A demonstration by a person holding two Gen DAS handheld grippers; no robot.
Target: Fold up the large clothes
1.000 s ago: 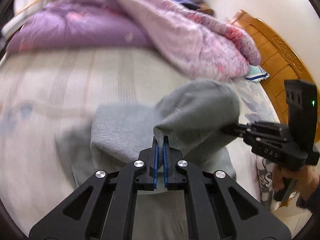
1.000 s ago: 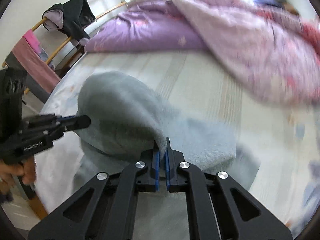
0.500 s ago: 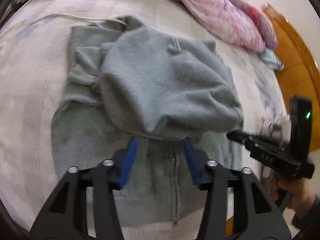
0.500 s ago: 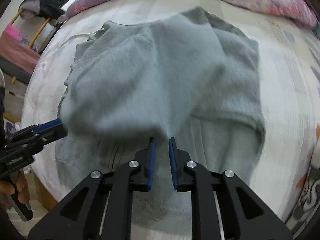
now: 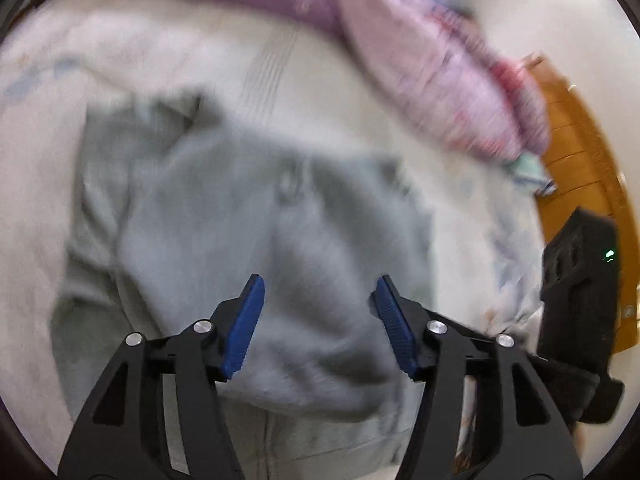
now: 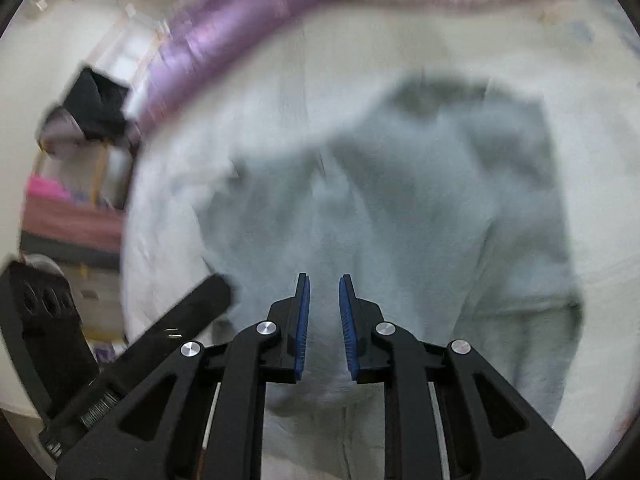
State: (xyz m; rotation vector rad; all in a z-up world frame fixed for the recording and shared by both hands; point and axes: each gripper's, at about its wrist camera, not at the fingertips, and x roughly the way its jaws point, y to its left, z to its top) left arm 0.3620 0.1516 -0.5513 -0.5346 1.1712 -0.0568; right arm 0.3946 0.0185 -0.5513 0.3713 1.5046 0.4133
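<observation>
A grey zip hoodie (image 5: pixel 248 248) lies on the pale bed sheet (image 5: pixel 200 60), its upper part folded down over the lower part; it also shows in the right wrist view (image 6: pixel 420 208). My left gripper (image 5: pixel 318 320) is wide open and empty, held above the fold's near edge. My right gripper (image 6: pixel 324 320) is open with a narrow gap and empty, above the hoodie's near part. The other gripper's body shows at the right edge of the left wrist view (image 5: pixel 576 312) and at the lower left of the right wrist view (image 6: pixel 120 344). Both views are motion blurred.
A purple and pink duvet (image 5: pixel 400 48) is heaped along the far side of the bed. A wooden headboard (image 5: pixel 580 152) stands at the right. A rack with dark and pink clothes (image 6: pixel 88 120) stands left of the bed.
Both grippers let go of the hoodie's edge after laying it down over the lower part. They then drew back, the left opening wide and the right opening a little further.
</observation>
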